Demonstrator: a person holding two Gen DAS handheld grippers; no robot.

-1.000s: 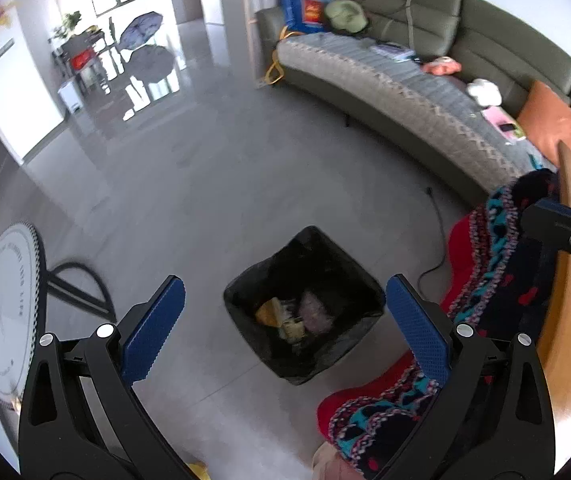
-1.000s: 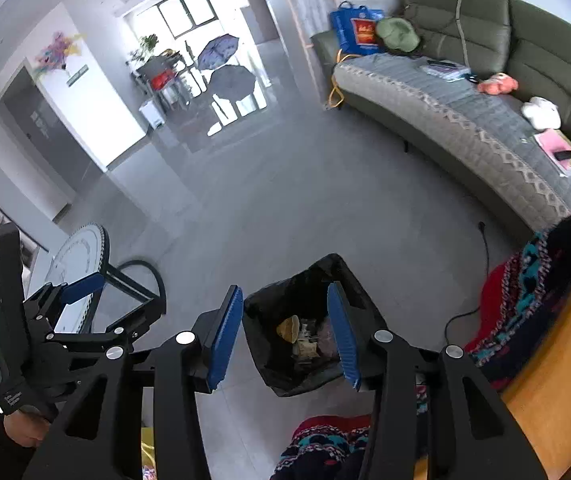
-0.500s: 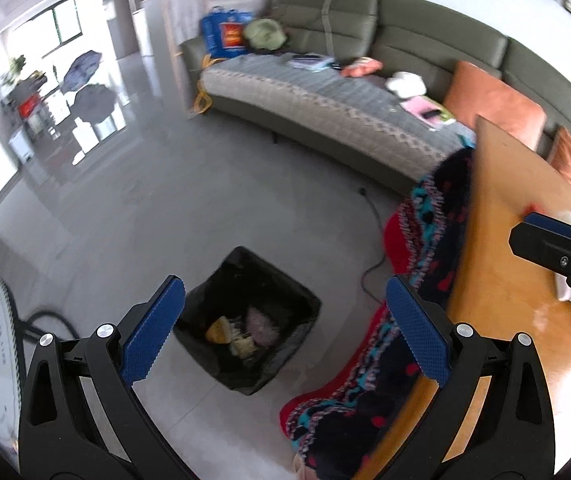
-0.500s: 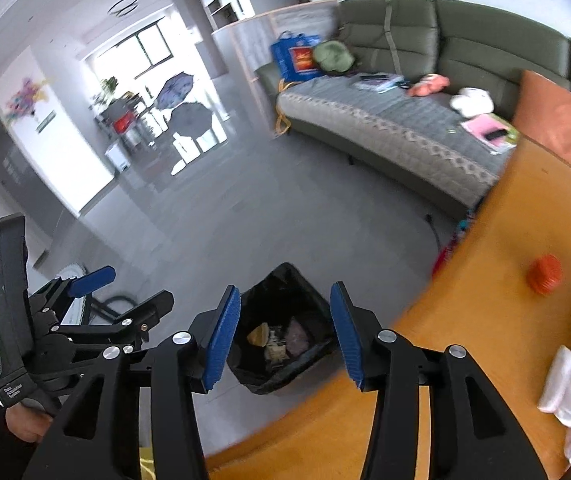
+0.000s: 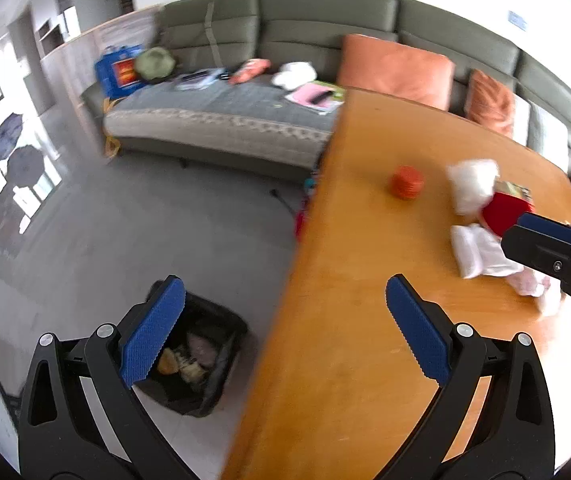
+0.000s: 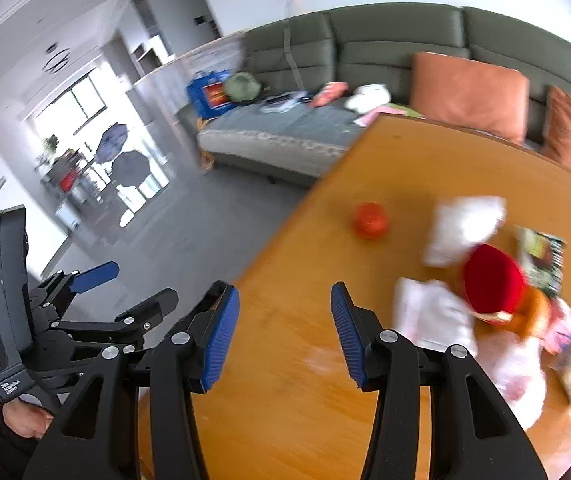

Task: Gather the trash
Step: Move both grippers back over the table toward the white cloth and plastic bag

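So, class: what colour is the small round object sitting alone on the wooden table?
Orange-red. The small round object shows best in the right wrist view.

"Data Acquisition System" on left gripper (image 6: 97, 276)

Count on inspection: one wooden table (image 5: 345, 360); one black-lined bin (image 5: 221, 384) on the floor beside it; one small orange-red round item (image 5: 406, 182) on the tabletop; one red cap-like object (image 6: 493, 284); one green sofa (image 5: 325, 12) bearing two orange cushions (image 5: 395, 70); two folded umbrellas (image 6: 125, 152) by the window. The white crumpled bags (image 5: 471, 184) overlap; number uncertain.
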